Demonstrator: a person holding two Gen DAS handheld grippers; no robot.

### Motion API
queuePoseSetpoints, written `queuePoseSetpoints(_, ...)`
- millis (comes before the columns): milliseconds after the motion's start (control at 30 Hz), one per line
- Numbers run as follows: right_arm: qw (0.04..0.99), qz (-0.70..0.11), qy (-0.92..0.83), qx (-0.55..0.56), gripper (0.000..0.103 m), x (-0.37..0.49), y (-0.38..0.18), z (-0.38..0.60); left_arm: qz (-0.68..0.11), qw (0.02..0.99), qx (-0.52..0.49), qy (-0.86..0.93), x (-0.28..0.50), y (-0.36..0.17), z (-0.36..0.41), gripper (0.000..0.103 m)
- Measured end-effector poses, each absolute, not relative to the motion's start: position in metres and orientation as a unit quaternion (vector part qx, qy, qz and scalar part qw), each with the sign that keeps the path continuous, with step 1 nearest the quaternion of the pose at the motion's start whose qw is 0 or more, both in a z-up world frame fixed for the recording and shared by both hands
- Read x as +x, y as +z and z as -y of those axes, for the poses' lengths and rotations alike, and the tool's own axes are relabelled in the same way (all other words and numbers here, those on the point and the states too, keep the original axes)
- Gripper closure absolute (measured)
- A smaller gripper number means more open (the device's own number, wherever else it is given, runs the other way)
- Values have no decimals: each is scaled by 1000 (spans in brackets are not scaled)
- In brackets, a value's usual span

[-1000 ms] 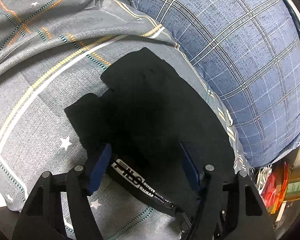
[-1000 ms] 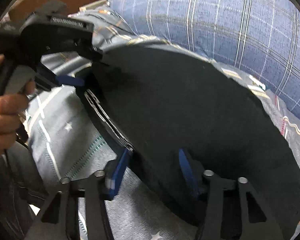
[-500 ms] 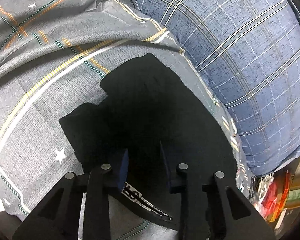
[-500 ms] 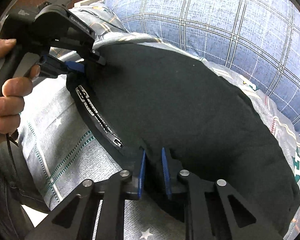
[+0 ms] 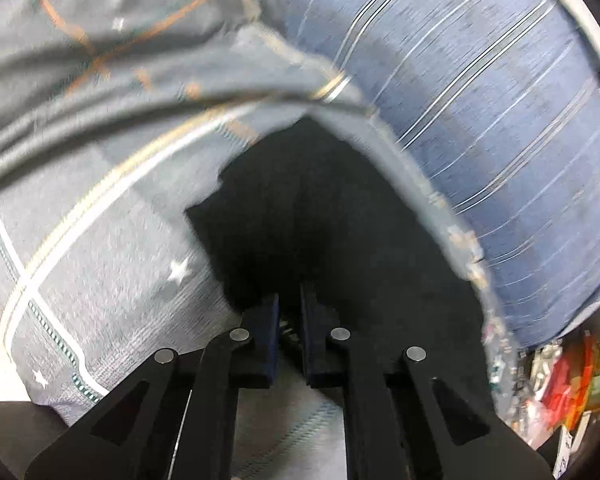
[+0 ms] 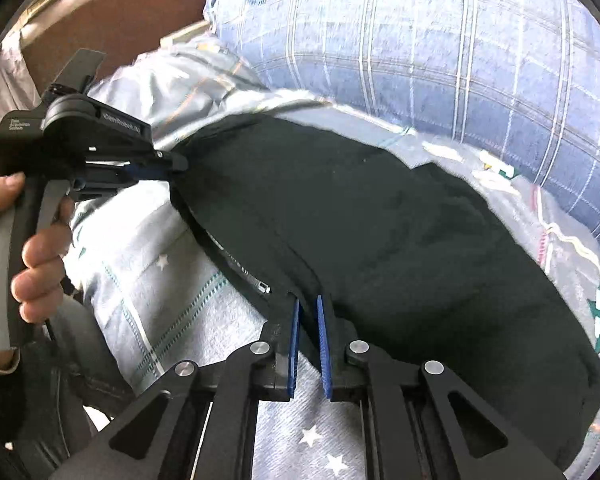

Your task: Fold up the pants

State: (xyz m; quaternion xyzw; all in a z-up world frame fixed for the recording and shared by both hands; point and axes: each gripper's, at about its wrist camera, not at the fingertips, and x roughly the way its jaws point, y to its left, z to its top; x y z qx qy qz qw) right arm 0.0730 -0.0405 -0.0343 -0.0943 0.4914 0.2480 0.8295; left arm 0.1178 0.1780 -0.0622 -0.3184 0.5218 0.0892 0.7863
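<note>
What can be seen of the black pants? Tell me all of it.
The black pants are dark, soft-looking fabric with a patterned waistband, spread across the grey star-print bedsheet beside the blue plaid pillow. The waistband edge faces the grippers: the left gripper is shut on one corner, the right gripper on the other. The cloth bulges and wrinkles slightly; the legs run off to the right.

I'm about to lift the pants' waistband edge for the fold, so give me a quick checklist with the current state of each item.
1. Left hand-held gripper shut on the black pants: ok.
2. Right hand-held gripper shut on the waistband edge: ok.
3. Both grips on the same edge, apart: ok.
4. Pants flat on the grey bedsheet: ok, slight wrinkles.
5. Bedsheet not pinched with the pants: cannot tell.
6. Blue plaid pillow clear of the pants: ok.
</note>
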Motion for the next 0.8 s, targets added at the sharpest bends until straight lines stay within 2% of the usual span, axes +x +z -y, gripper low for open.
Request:
queuePoseSetpoints(133, 809, -529, 231, -110, 93, 78, -65, 30, -534, 775, -320, 106, 122, -74, -179, 92)
queuePoseSetpoints(167, 809, -527, 235, -110, 87, 77, -62, 29, -528, 780, -318, 107, 121, -69, -179, 89)
queuePoseSetpoints(200, 808, -527, 241, -108, 82, 77, -58, 29, -522, 788, -306, 116, 120, -64, -178, 81)
queuePoseSetpoints(233, 808, -525, 245, -103, 62, 76, -53, 30, -514, 796, -293, 125, 118, -58, -177, 68)
queuePoseSetpoints(267, 813, -518, 246, -97, 43, 76, -47, 33, -502, 808, -275, 138, 116, -51, -175, 59)
queuePoseSetpoints(300, 821, -509, 241, -93, 39, 76, -38, 37, -490, 818, -262, 146, 114, -45, -173, 44)
queuePoseSetpoints(333, 826, -504, 239, -86, 38, 76, -32, 43, -475, 829, -249, 155, 112, -38, -172, 39)
queuePoseSetpoints(500, 849, -481, 218, 24, 33, 84, 8, 107, -390, 888, -197, 142, 97, 2, -146, 38)
queuePoseSetpoints(567, 861, -468, 183, 71, 32, 80, 18, 147, -368, 905, -187, 103, 92, 12, -124, 30)
queuePoseSetpoints(600, 868, -461, 162, 92, 32, 76, 21, 168, -363, 910, -183, 81, 90, 16, -112, 22)
queuePoseSetpoints(800, 875, -424, -5, 233, 31, 43, 12, 291, -429, 884, -171, -68, 93, -7, -23, 20)
